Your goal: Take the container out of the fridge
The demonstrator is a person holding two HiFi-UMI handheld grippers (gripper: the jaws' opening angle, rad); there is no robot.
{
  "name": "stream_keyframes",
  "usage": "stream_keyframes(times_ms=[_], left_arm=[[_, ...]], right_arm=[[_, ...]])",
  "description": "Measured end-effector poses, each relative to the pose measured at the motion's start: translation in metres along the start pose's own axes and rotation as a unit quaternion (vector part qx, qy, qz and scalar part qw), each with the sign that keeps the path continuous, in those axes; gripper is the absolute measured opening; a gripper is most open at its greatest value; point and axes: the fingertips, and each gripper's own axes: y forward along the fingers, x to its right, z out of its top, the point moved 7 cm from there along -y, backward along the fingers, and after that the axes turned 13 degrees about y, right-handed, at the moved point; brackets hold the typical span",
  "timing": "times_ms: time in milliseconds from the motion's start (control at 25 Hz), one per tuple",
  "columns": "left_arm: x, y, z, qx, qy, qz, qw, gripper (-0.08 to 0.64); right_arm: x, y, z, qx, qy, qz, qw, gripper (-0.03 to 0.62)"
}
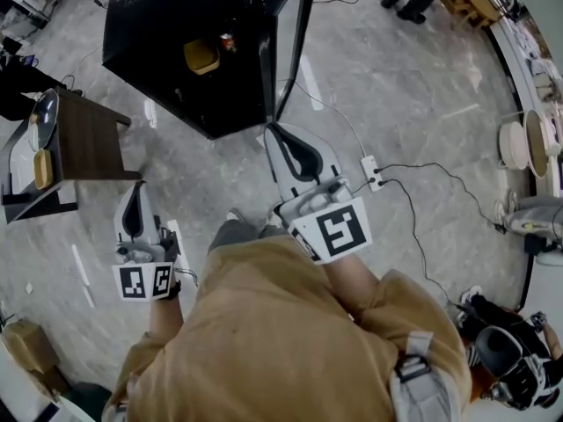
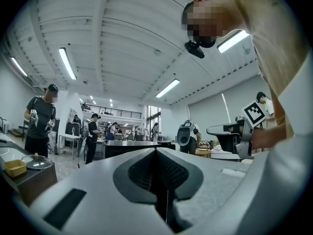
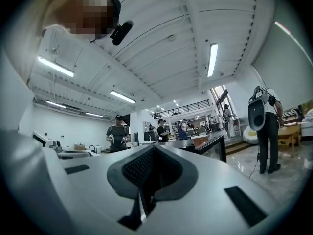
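**A:** Where is the container?

**B:** The yellow container [image 1: 201, 56] shows against the dark front of the black fridge [image 1: 149, 25], inside it by the look of things. It sits toward the fridge's right side. A small red thing, too small to make out, is just beside it.

**A:** And the fridge door?

**B:** The glass door [image 1: 295, 33] stands swung open on the fridge's right side, edge-on to the head camera.

**A:** How close are the grippers?

**B:** The right gripper [image 1: 274, 132] points at the fridge. Its tip is just short of the fridge's near corner, at the foot of the open door, and touches nothing. The left gripper [image 1: 135, 190] is farther from the fridge, back toward the person and off to the fridge's left.

**A:** Is either one holding anything?

**B:** No. Each gripper's own view shows its two jaws pressed together with nothing between them.

**A:** What else is around the fridge?

**B:** To its left stands a dark wooden side table [image 1: 88, 139]. On it are a round dish [image 1: 44, 117] and a second yellow tub [image 1: 41, 168]. To the fridge's right, a white power strip [image 1: 372, 172] lies on the marble floor [image 1: 422, 104] with cables trailing from it.
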Motion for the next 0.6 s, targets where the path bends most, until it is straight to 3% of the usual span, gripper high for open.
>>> stream_keyframes(times_ms=[200, 600], left_arm=[[-0.006, 0.014, 0.006, 0.013, 0.024, -0.002, 0.9996, 0.002], [-0.043, 0.045, -0.008, 0.014, 0.024, -0.008, 0.9996, 0.002]], right_arm=[[-0.004, 0.011, 0.001, 0.001, 0.002, 0.0, 1.0, 0.003], [0.002, 0.041, 0.007, -0.019, -0.026, -0.016, 0.999, 0.003]])
